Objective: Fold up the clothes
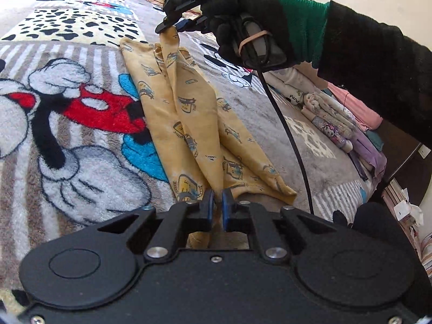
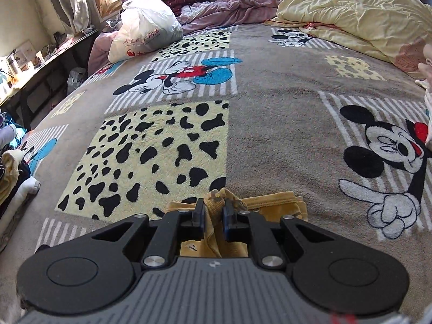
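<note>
Yellow cotton garment printed with small cartoon figures (image 1: 189, 113) lies partly on a plush grey cartoon-mouse blanket (image 1: 81, 124) that covers the bed, and is stretched between both tools. Near the bottom of the left wrist view, the left tongs (image 1: 218, 205) have their blue-padded fingers (image 1: 208, 205) pressed almost together on a fold of the yellow cloth at its near end. At the far end, the right tongs (image 1: 172, 25) pinch a gathered corner of the same garment and hold it lifted above the blanket, so the fabric hangs down from them in long folds while its lower layers rest flat. A black-gloved hand (image 1: 243, 27) with a green cuff and a dark sleeve grips the right tool's handle, and a black cable (image 1: 283, 124) trails down from it across the bed.

From the right wrist view, the right tongs (image 2: 214, 214) are closed on a bunched ridge of the yellow cloth (image 2: 267, 202), with the rest of it spreading out just under and beyond the fingers. A stack of folded pale clothes (image 1: 332, 118) sits at the right edge of the bed. Further up the bed lie a white plastic bag (image 2: 145, 27), a crumpled mauve sheet (image 2: 229, 8) and a pale yellow quilt (image 2: 351, 13).
</note>
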{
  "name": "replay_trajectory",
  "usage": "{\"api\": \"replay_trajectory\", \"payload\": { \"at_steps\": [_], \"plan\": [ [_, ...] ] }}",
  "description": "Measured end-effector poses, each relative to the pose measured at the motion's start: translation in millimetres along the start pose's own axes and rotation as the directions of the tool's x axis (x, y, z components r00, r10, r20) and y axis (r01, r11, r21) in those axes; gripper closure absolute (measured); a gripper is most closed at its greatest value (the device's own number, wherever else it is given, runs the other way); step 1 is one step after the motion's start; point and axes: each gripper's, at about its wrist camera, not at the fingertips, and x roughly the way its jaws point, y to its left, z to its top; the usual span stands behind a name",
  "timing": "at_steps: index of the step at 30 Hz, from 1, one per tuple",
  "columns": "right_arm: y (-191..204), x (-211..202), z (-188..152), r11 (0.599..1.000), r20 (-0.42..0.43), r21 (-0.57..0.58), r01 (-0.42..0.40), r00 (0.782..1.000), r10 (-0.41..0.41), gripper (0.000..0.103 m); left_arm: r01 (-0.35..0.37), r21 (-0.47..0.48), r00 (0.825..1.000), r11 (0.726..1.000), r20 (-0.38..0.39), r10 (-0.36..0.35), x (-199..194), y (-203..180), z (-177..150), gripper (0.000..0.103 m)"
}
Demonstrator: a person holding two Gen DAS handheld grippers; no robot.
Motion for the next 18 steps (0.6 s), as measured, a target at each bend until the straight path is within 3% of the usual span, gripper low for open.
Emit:
{"api": "replay_trajectory", "payload": {
  "at_steps": [3,5,7,14,18],
  "plan": [
    [13,18,1,0.998,-0.037,-0.044,0.035,0.999,-0.037,0.074,0.007,-0.038,1.000,0.999,0.008,-0.007,-7,8,0,0.098],
    [9,17,4,1.000,-0.005,-0.020,0.007,1.000,-0.007,0.057,0.013,-0.052,1.000,0.999,0.015,-0.012,-9,10,0,0.098],
    [2,6,7,1.000,0.027,0.011,-0.028,0.999,0.028,0.051,0.017,-0.065,1.000,0.998,0.017,-0.016,-10,11,0,0.098],
    [-43,-3,-10,0.996,0.009,0.027,-0.084,0.996,0.084,0.050,0.056,-0.127,0.998,0.990,0.045,-0.050,-13,14,3,0.095],
    [-64,6,-22,0.992,-0.013,0.029,-0.124,0.992,0.125,0.050,0.029,-0.147,0.999,0.989,0.035,-0.024,-5,12,3,0.093]
  ]
}}
